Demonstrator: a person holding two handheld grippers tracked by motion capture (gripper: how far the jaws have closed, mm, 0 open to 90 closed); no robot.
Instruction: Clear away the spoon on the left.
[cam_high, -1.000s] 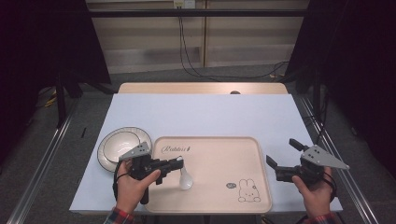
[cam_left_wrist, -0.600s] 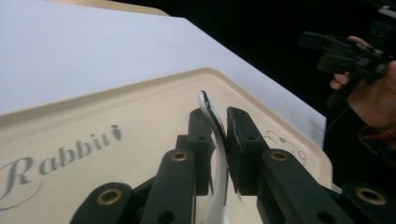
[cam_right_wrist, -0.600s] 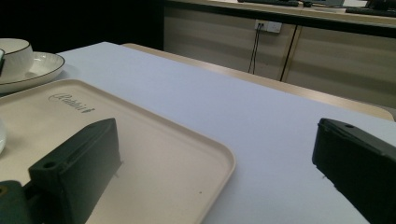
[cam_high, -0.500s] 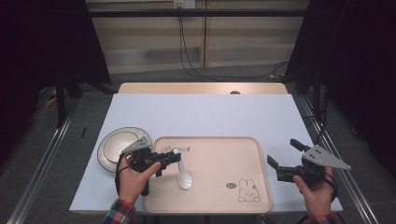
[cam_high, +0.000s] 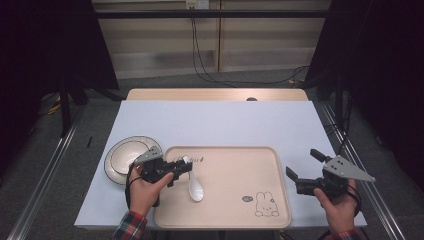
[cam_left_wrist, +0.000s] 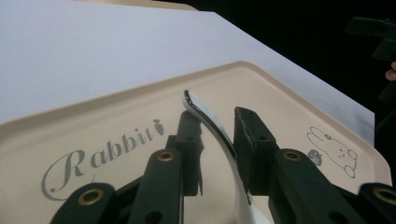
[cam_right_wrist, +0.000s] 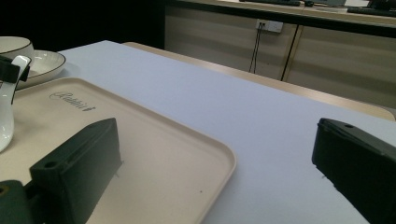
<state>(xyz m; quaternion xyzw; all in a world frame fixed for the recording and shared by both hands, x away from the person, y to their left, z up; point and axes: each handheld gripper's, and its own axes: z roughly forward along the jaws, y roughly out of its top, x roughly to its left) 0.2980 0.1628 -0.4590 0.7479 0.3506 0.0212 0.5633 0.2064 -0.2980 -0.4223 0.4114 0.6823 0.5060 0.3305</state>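
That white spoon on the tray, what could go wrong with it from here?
The left hand-held gripper has just been opening its jaws, and the spoon handle stands between them, apparently no longer pressed. If the gripper lifts away crookedly, a jaw could catch the handle and drag or flip the spoon. The handle leans up from its bowl on the tray, so it might tip sideways once freed. The plate sits close behind that hand and could get bumped.

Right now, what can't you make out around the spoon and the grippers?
- Spoon bowl: left gripper view, cut off by the bottom edge behind the left gripper.
- Bowl on plate: right gripper view, cut by the left edge.
- Tray lettering: high view, too small.
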